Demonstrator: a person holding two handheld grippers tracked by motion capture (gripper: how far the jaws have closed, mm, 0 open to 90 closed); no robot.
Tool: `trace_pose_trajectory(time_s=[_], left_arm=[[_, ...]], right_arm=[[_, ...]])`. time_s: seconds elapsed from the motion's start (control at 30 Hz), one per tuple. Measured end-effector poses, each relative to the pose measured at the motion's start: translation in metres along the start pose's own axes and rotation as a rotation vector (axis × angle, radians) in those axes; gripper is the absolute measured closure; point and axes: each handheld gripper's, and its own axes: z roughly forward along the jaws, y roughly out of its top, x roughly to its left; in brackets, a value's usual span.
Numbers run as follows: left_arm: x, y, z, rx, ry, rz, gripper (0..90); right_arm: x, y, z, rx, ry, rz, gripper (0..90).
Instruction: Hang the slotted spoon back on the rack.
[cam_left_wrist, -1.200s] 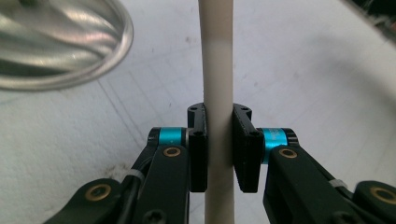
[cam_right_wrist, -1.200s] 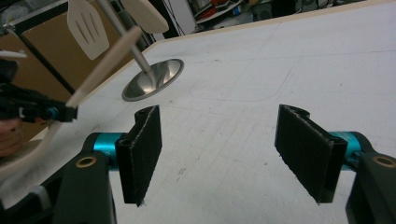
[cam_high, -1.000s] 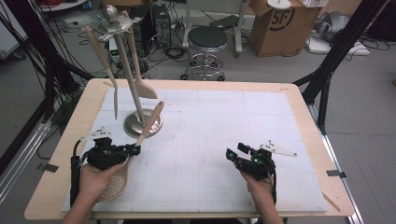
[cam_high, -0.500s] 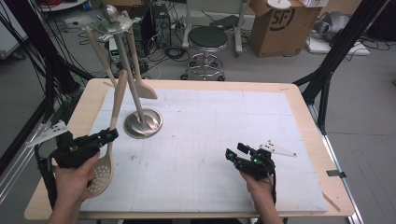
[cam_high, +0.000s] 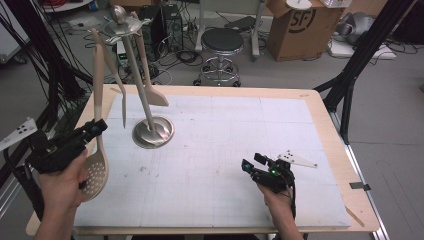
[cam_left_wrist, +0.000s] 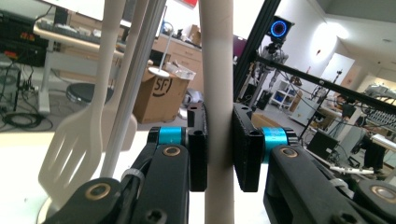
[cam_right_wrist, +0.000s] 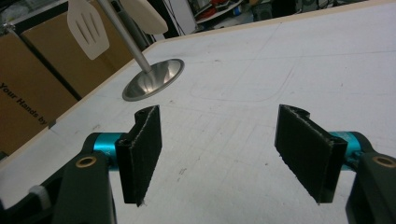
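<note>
My left gripper (cam_high: 96, 128) is shut on the handle of a beige slotted spoon (cam_high: 95, 171), off the mat's left edge. The spoon stands nearly upright, bowl down by the hand, its handle end up near an arm of the metal utensil stand (cam_high: 152, 131). In the left gripper view the pads clamp the handle (cam_left_wrist: 216, 70) from both sides around my left gripper (cam_left_wrist: 219, 140). A beige slotted spatula (cam_high: 156, 96) and a thin utensil (cam_high: 123, 107) hang from the stand. My right gripper (cam_high: 253, 161) rests low at the front right, open, with nothing between its pads (cam_right_wrist: 140, 154).
A white mat (cam_high: 225, 140) covers the wooden table (cam_high: 325, 115). The stand's round base (cam_right_wrist: 154, 79) sits at the mat's back left. Behind the table are a stool (cam_high: 222, 42), a cardboard box (cam_high: 295, 25) and floor cables. Black frame posts flank both sides.
The left hand has lifted the spoon off the table and carried it to the left, swinging it from lying flat to nearly upright. The right hand has not moved.
</note>
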Motion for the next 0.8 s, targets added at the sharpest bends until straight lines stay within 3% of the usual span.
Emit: trace_pose_trajectory(time_s=[0.13,0.3,0.8], left_arm=[[-0.005,0.009,0.003,-0.001,-0.001,0.019,78.1],[-0.004,0.013,0.01,0.022,-0.003,0.014,78.1],[0.002,0.005,0.03,0.059,-0.004,-0.01,78.0]], right_arm=[[0.0,0.0,0.0,-0.003,0.0,0.004,31.7],[0.0,0.0,-0.001,-0.008,0.001,0.003,31.6],[-0.001,0.001,-0.002,-0.011,0.001,0.005,31.7]])
